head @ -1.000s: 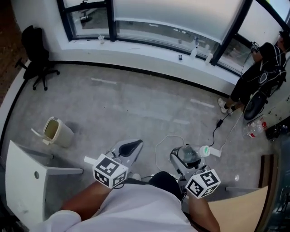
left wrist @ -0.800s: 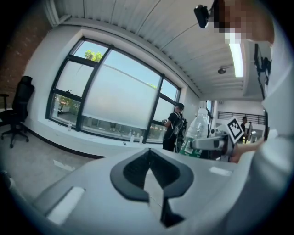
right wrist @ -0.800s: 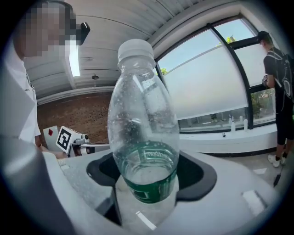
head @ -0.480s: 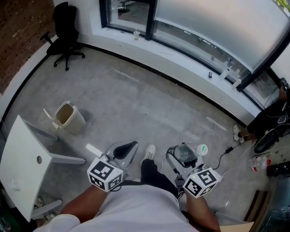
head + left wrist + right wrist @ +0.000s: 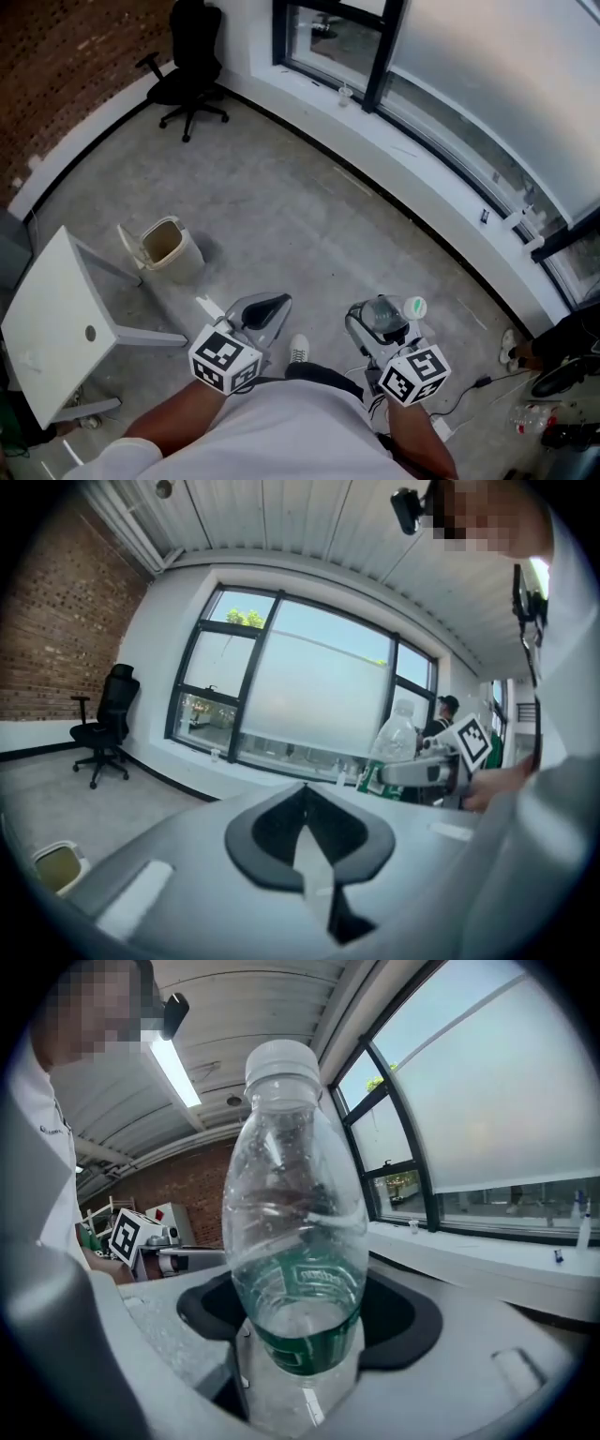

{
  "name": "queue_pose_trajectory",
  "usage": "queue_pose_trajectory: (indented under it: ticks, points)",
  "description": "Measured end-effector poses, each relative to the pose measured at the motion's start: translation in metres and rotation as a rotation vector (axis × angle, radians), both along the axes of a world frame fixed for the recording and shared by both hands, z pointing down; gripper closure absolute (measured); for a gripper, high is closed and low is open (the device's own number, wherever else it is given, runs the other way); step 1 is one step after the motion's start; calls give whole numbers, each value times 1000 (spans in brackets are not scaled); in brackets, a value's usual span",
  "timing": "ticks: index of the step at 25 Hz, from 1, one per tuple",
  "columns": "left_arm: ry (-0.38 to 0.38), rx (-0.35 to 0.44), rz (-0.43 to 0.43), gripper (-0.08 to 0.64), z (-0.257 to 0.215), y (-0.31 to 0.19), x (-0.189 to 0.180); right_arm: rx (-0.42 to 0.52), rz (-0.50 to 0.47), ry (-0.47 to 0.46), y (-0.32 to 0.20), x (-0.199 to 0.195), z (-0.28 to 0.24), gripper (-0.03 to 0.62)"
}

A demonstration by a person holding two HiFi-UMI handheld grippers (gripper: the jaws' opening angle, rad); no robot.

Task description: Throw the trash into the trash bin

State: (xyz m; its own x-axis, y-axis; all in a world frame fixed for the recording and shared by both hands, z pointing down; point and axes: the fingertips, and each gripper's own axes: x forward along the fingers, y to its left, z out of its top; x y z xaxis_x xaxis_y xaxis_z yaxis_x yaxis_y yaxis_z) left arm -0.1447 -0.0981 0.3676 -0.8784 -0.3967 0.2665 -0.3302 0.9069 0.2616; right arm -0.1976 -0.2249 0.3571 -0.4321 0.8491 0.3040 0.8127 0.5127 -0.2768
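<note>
- My right tongs (image 5: 379, 324) are clamping a clear plastic bottle (image 5: 295, 1241).
- My left tongs (image 5: 266, 309) are pressing together, empty.
- Trash bin (image 5: 186, 261) is standing well apart, apparently open.

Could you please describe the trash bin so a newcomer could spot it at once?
Find the brick wall on the left, then the white table below it. Beside the table's upper corner, on the floor, stands the trash bin: small, cream, lid flipped open, unlike the black chair farther off.
</note>
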Motion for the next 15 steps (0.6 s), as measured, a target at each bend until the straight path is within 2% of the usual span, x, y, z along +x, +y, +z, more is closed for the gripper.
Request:
queue_pose_trajectory:
  ticks: [8,15]
  points:
    - [-24,-21,-157,551,-3,55,-86,-15,-192,-28,73,-102,1,264]
    - [9,-32,-280,551,0,97,-112,-43,-310,-10,124,-138,2,267]
